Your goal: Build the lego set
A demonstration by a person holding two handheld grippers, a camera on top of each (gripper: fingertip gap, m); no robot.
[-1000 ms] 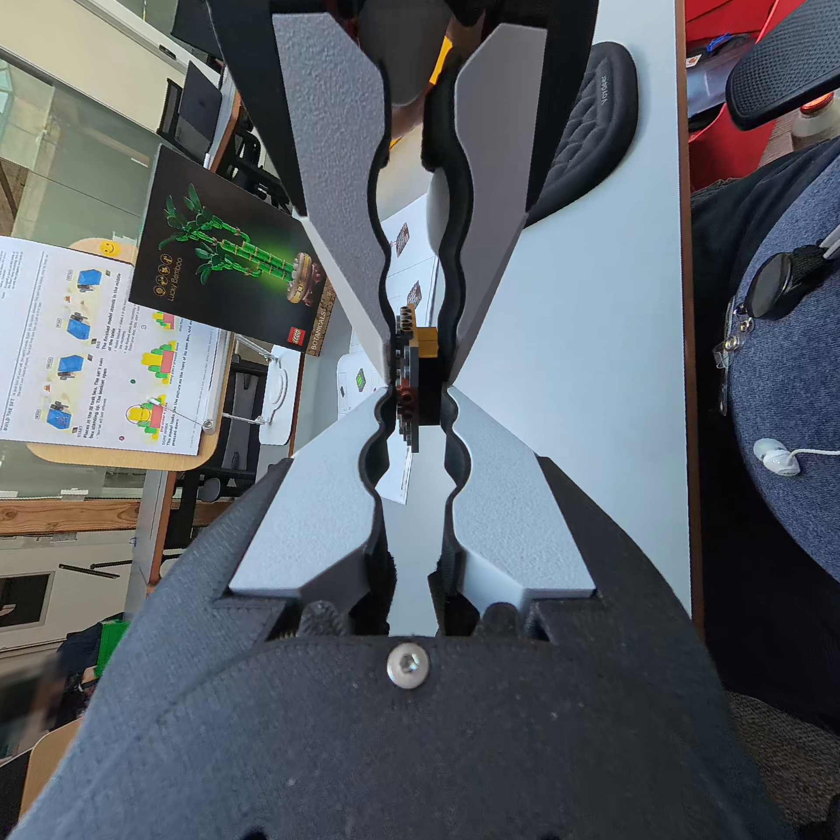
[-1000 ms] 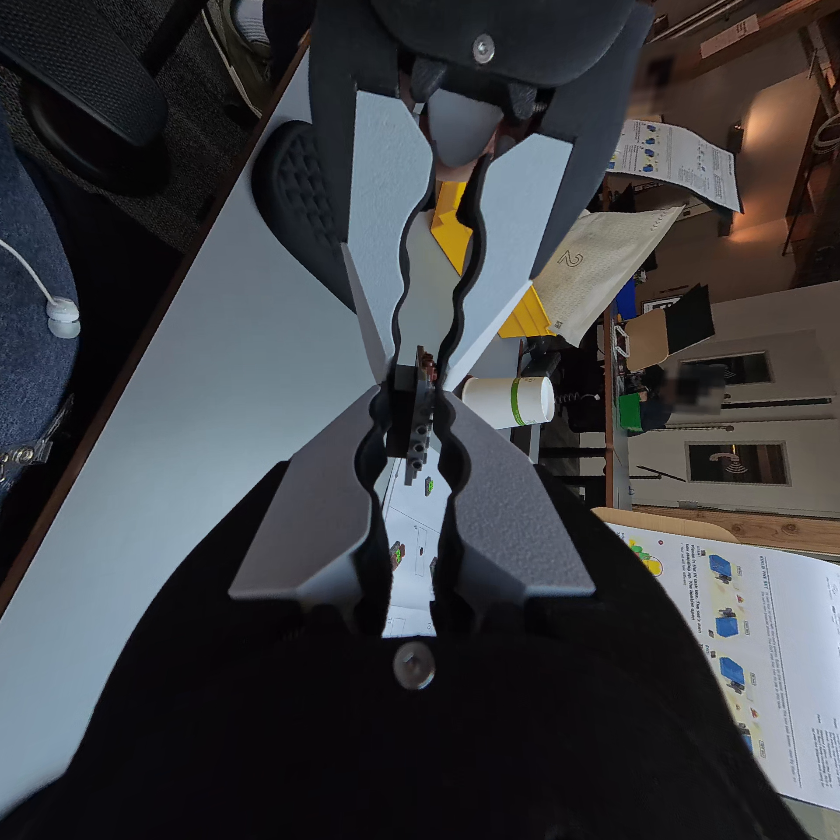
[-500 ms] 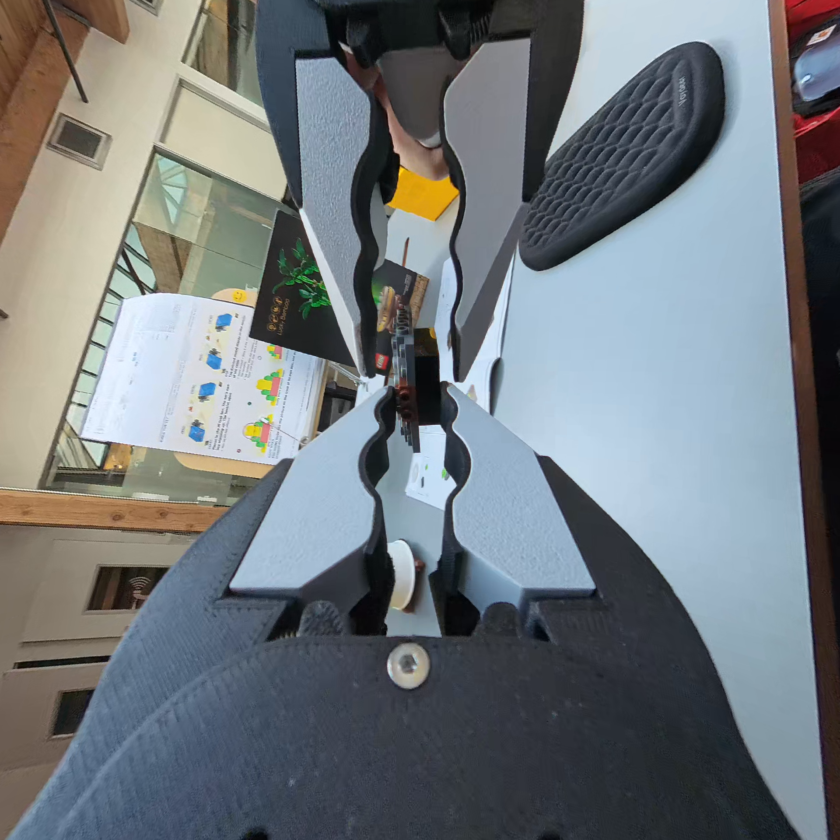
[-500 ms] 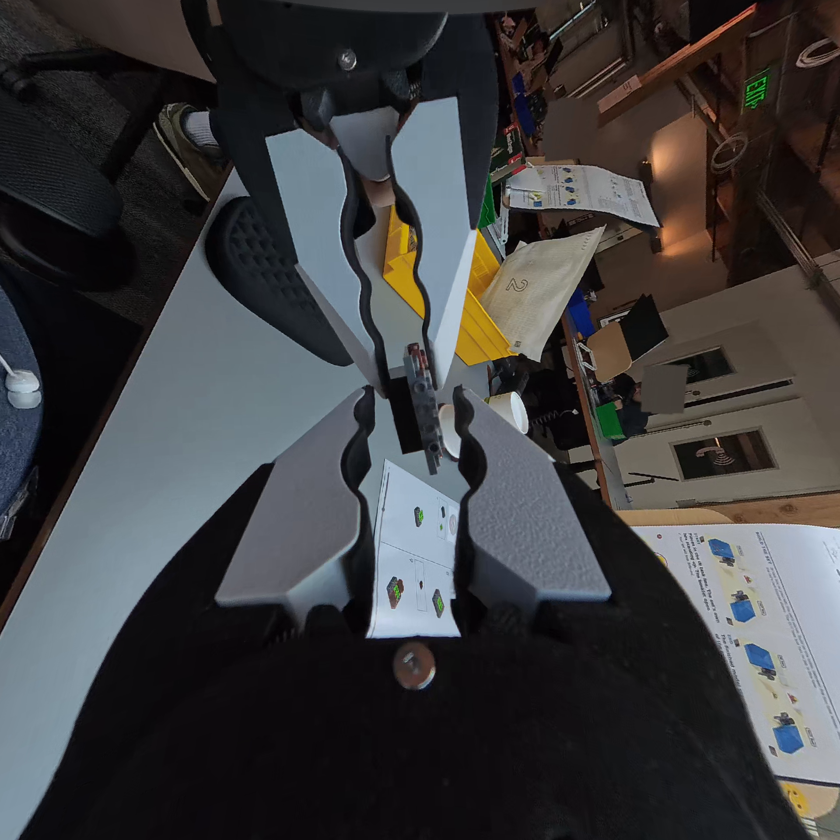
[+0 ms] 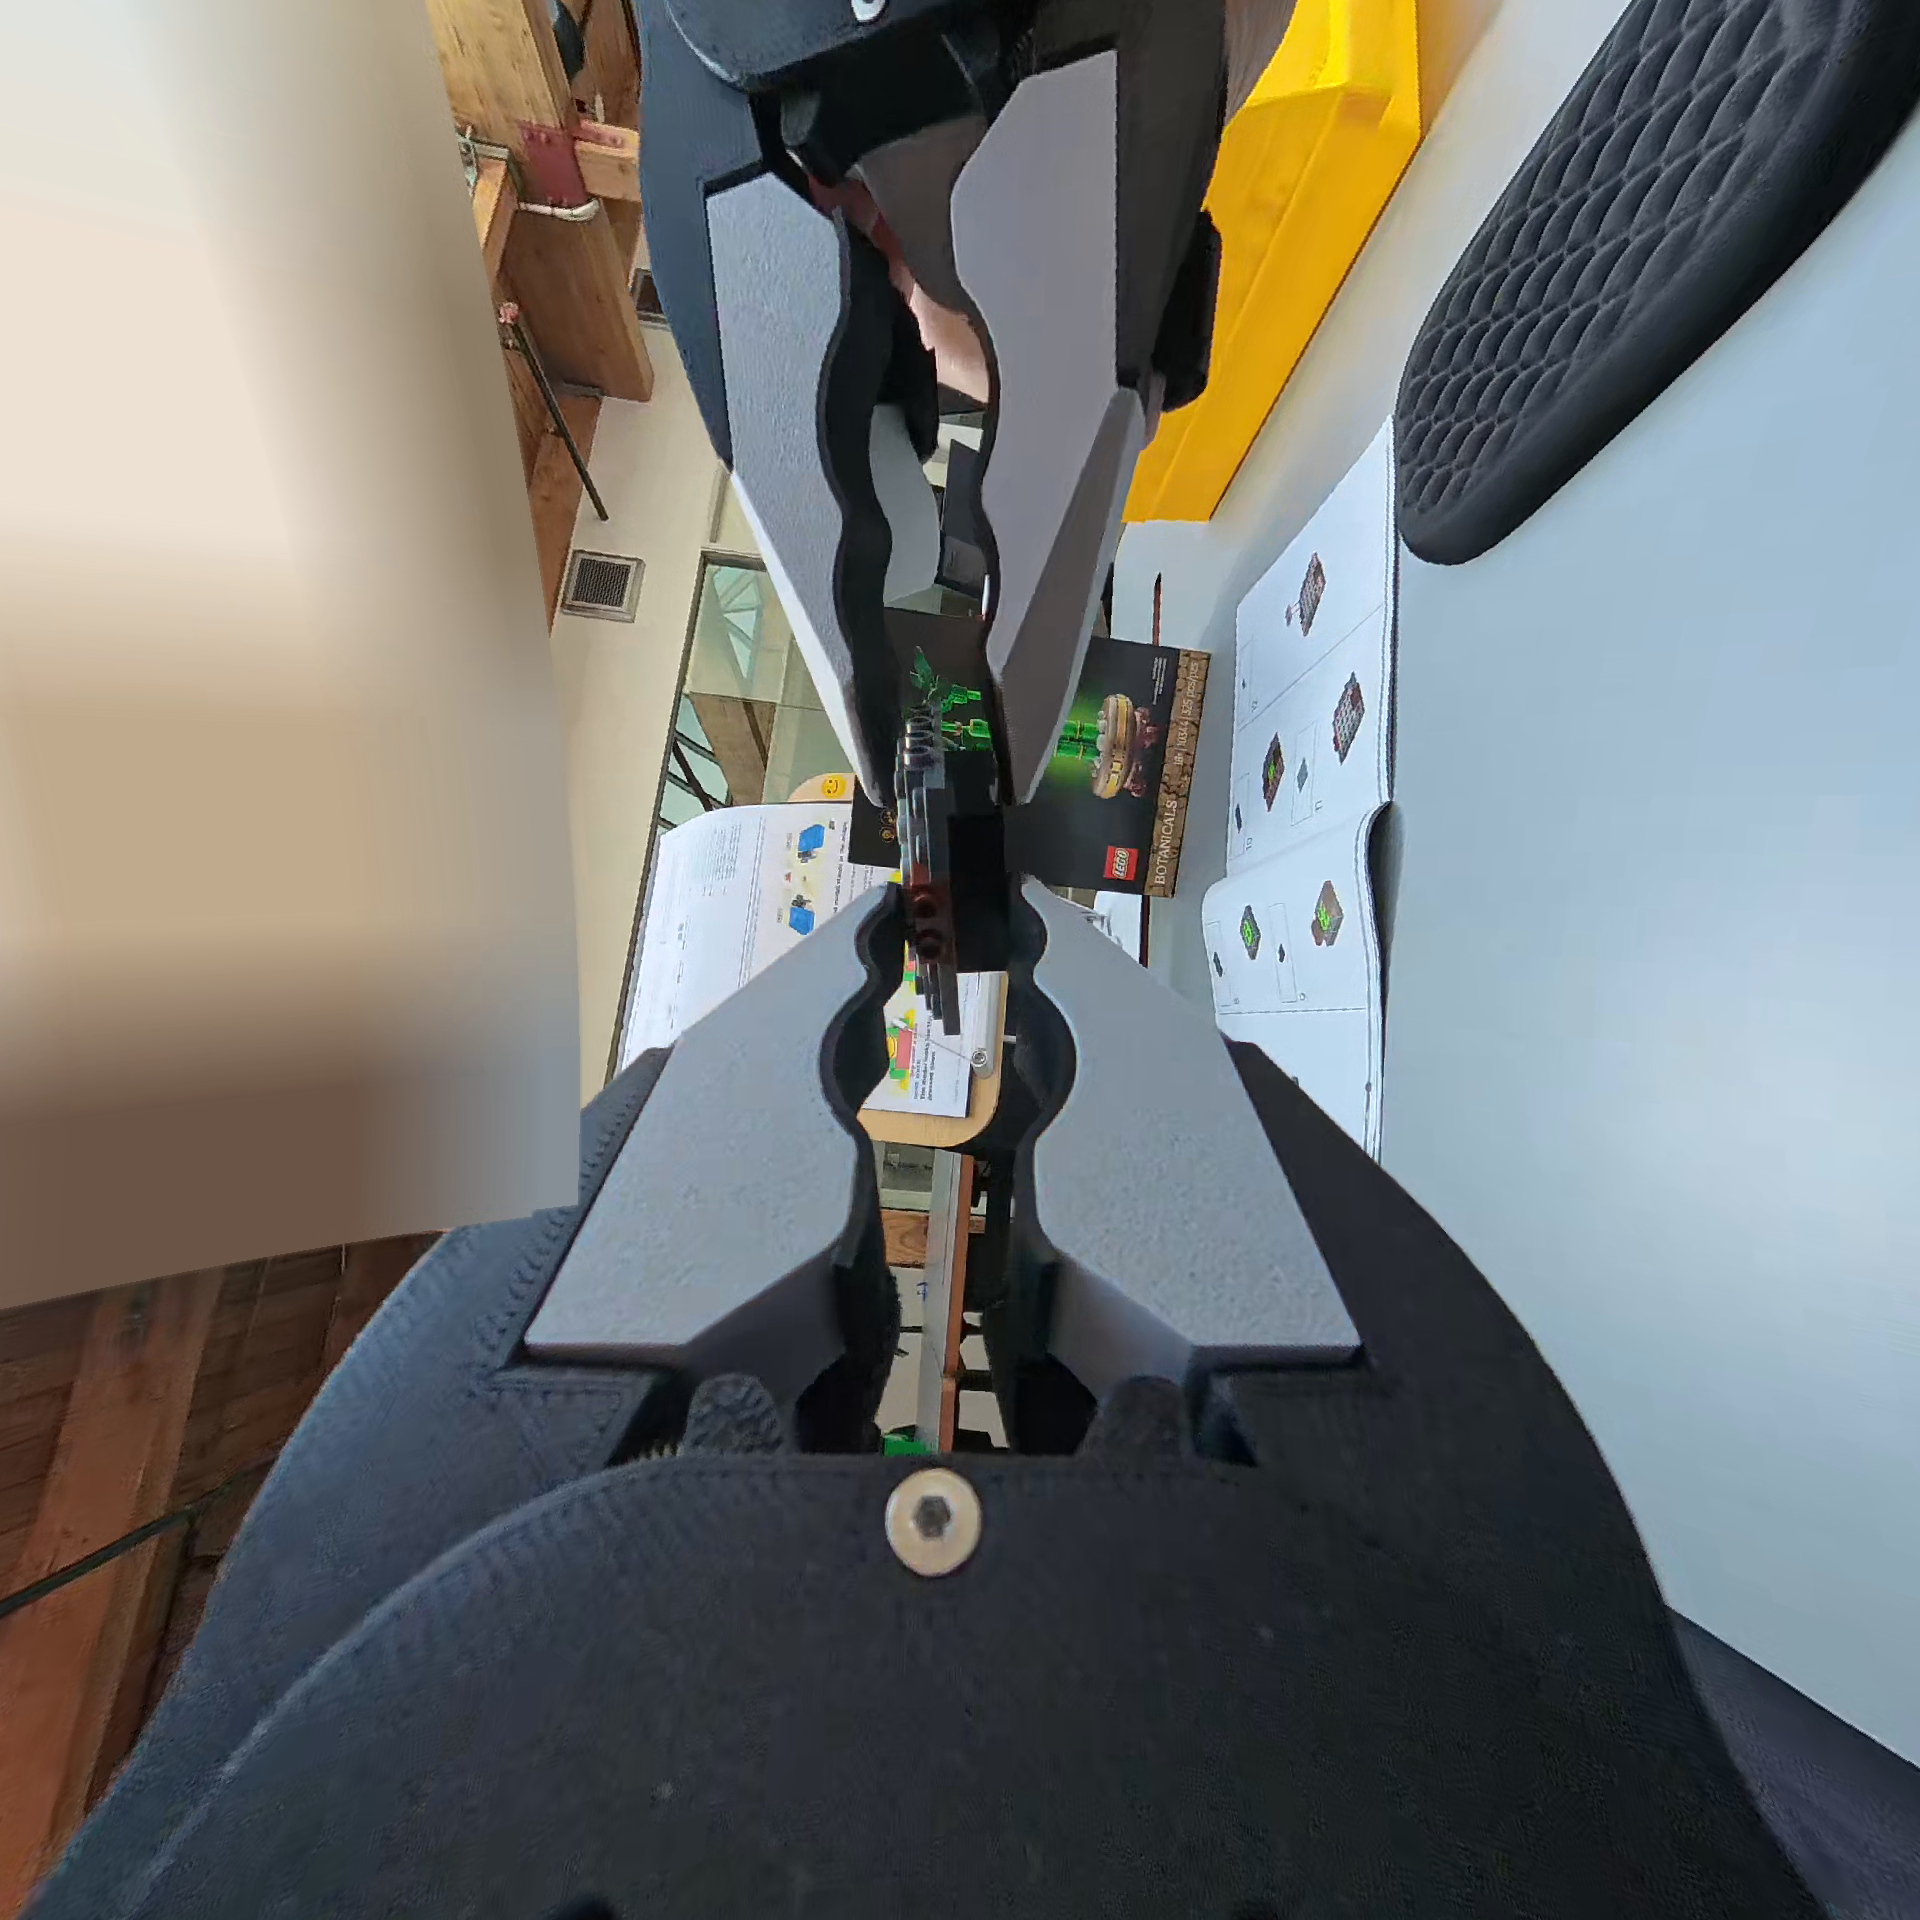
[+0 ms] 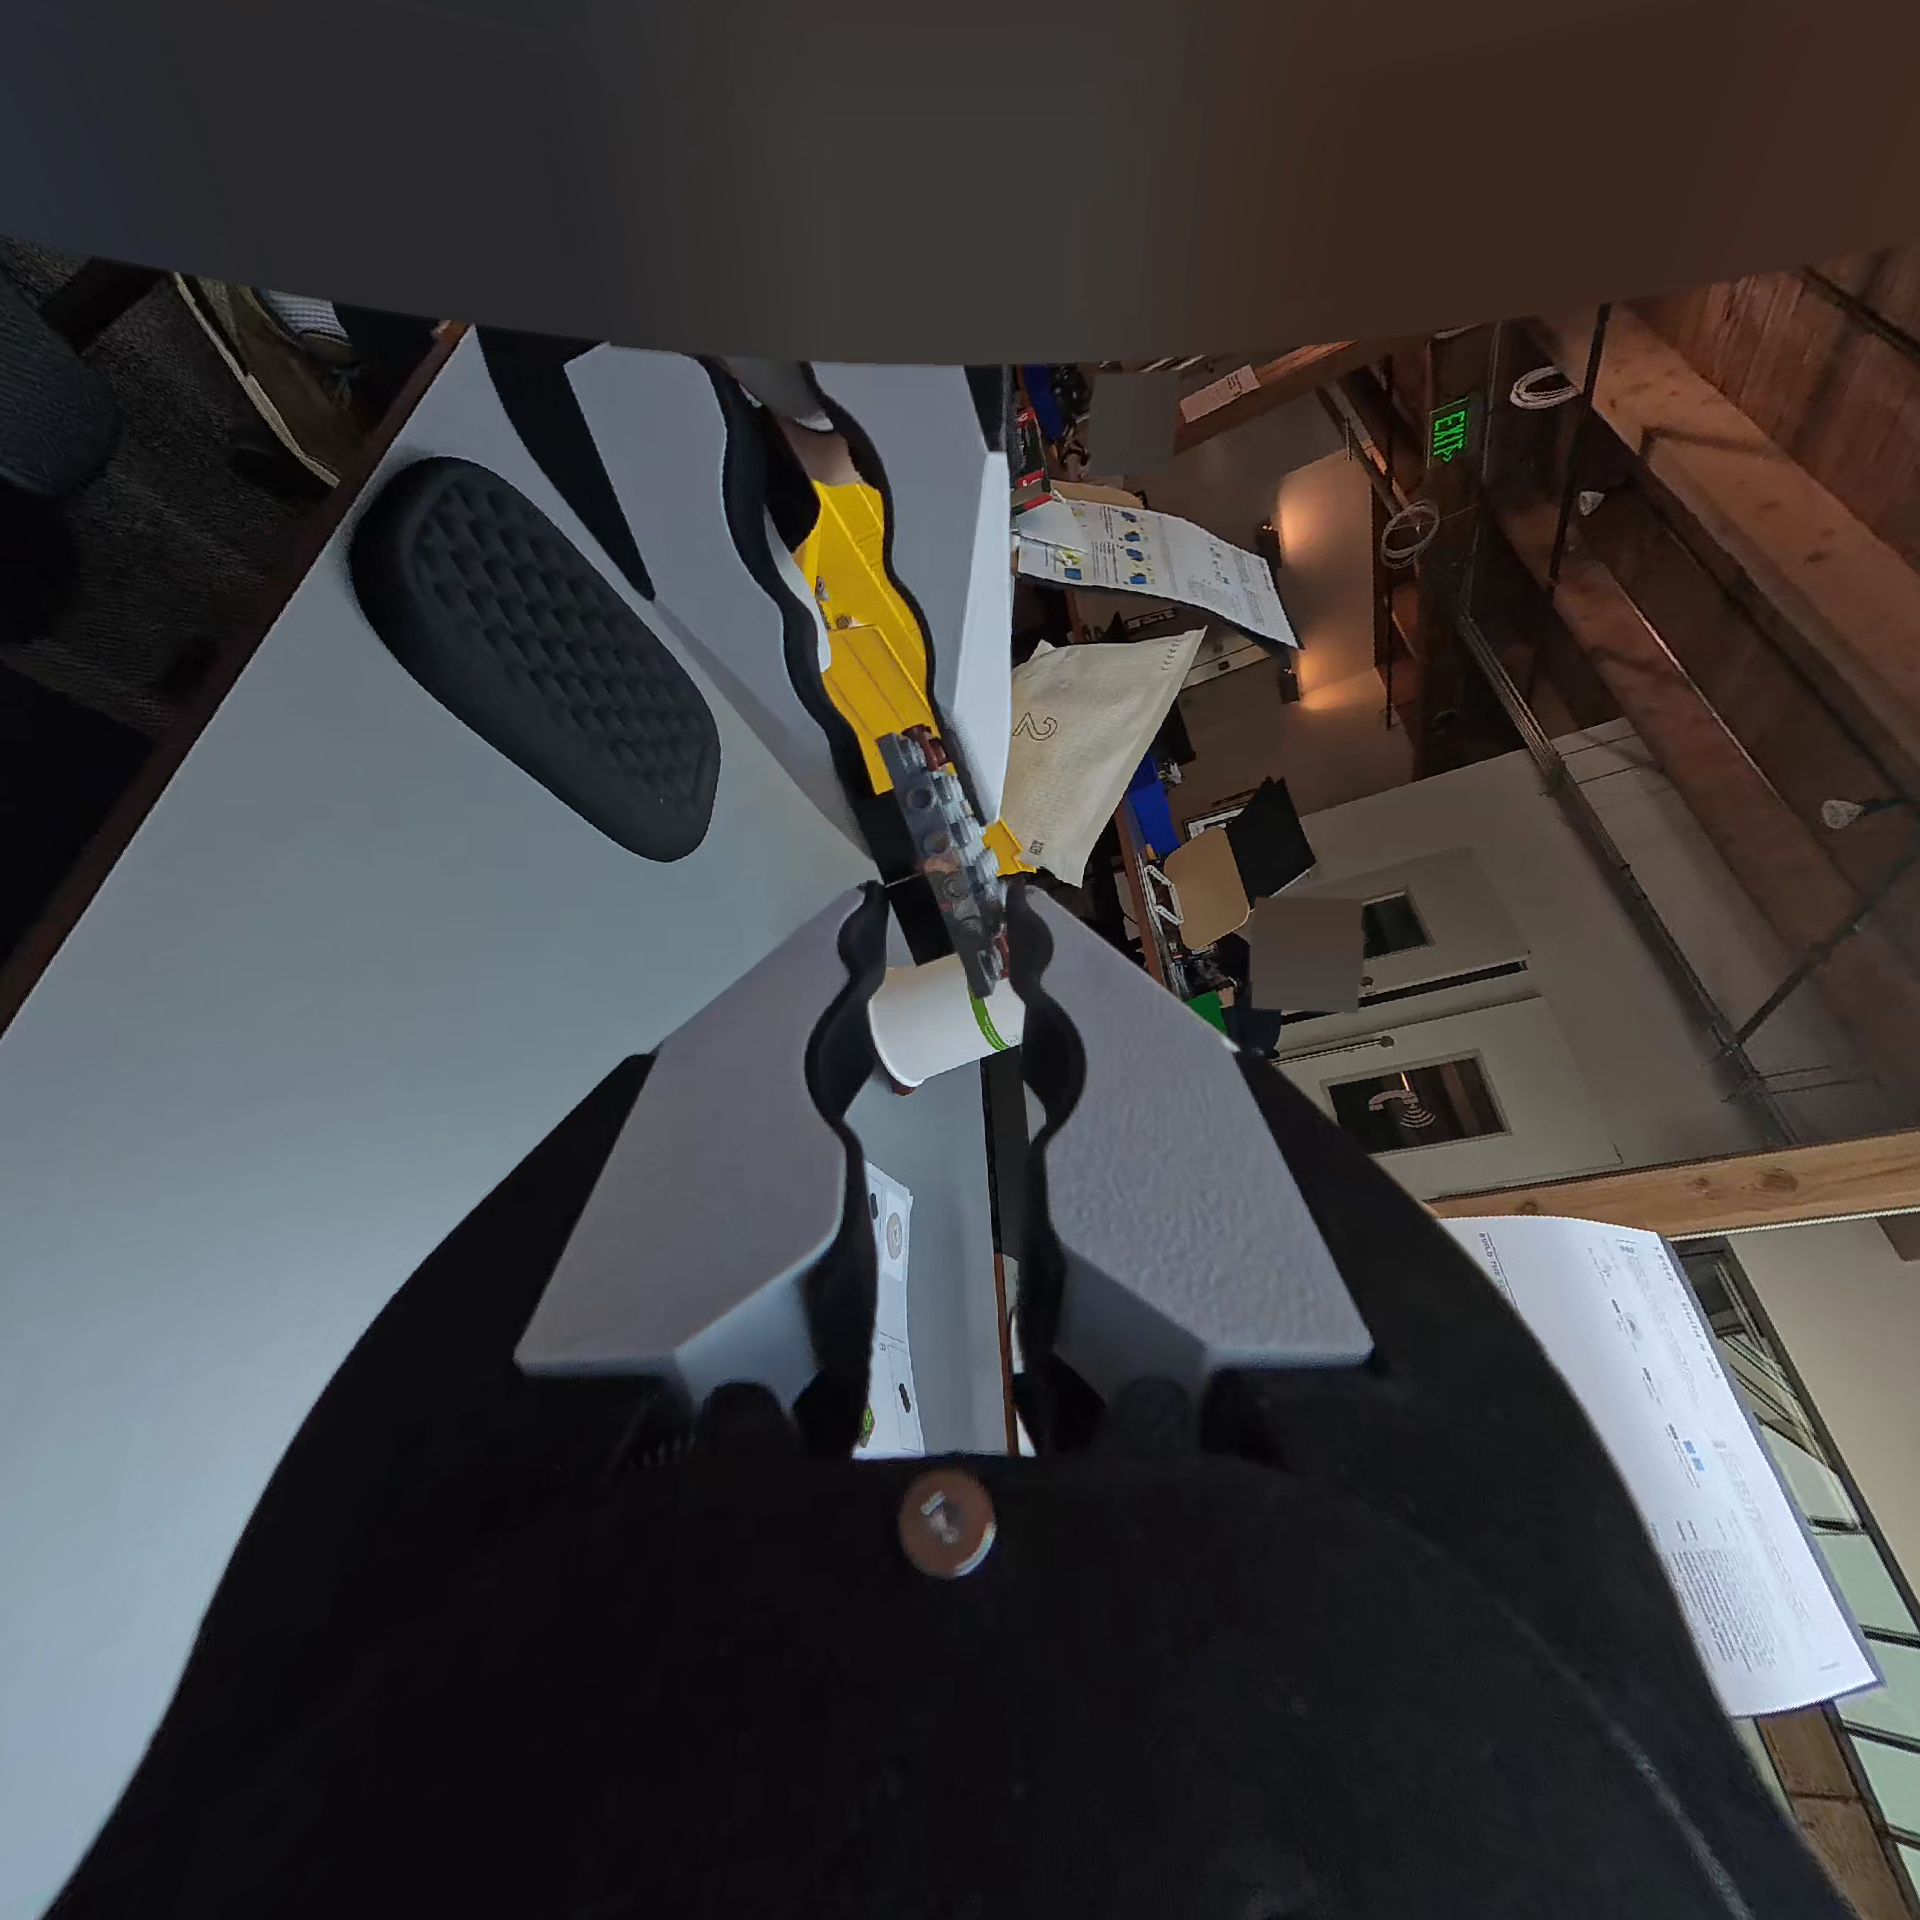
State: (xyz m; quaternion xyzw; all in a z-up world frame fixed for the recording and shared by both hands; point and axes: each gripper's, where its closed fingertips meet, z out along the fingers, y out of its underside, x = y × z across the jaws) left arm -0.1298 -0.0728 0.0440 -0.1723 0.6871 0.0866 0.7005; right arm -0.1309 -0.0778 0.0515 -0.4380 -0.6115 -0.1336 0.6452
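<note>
White desk, instr. booklet flat on it. Both tongs tip-to-tip above: left gripper & right gripper nearly closed, pinching same dark lego assembly mid-air. Suggest keeping grips square, pressing studs straight; twisting risks popping plates.

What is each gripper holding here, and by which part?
Both grip one small dark lego assembly in mid-air: the left gripper on one end, the right gripper on the opposite end.
</note>
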